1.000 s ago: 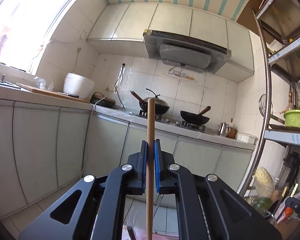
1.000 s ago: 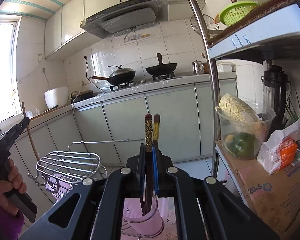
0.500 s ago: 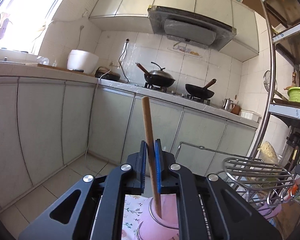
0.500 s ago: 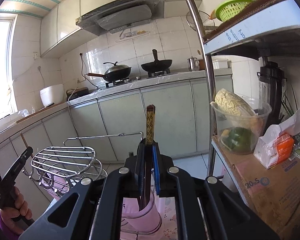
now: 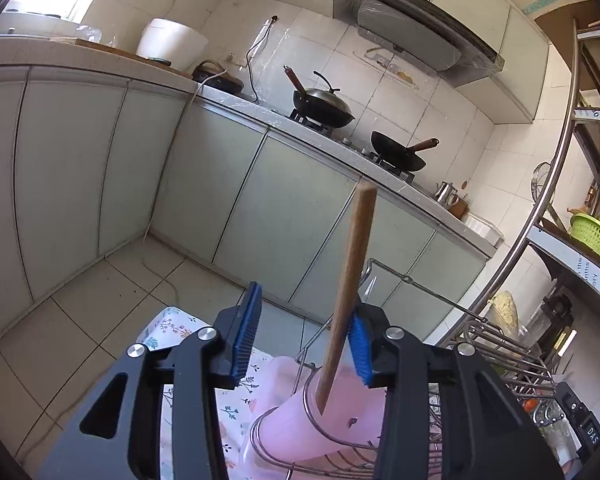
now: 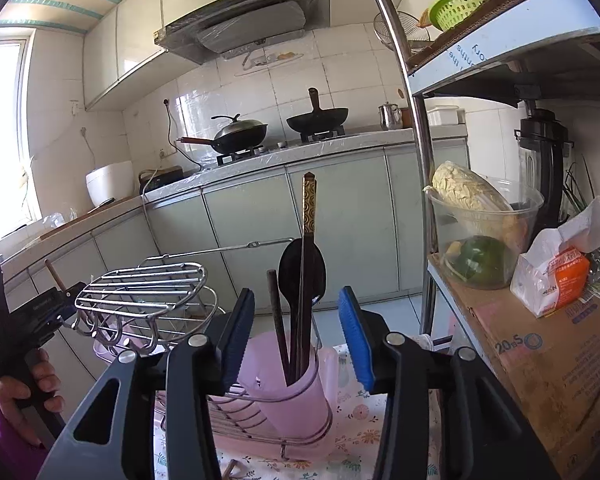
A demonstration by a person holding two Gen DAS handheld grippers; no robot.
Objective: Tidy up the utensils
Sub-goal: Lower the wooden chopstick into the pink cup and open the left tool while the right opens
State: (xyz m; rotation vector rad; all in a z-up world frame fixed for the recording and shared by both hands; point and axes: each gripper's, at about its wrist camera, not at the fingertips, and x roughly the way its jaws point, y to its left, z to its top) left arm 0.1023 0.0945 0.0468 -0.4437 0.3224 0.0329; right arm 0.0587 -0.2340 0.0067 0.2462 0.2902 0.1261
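Far counter: lidded wok (image 6: 242,133) left, open wok (image 6: 318,114) right, kettle (image 6: 388,116) beyond. Near right shelf: cabbage tub (image 6: 482,224), blender (image 6: 544,160), cardboard box (image 6: 540,360).

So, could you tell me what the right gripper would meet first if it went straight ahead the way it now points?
Most likely the chopsticks and dark spoon standing in the pink cup directly between the open right gripper fingers; depth is hard to judge.

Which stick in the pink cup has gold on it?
The tallest chopstick in the pink cup; its top is gold-patterned. The shorter stick and spoon are plain dark.
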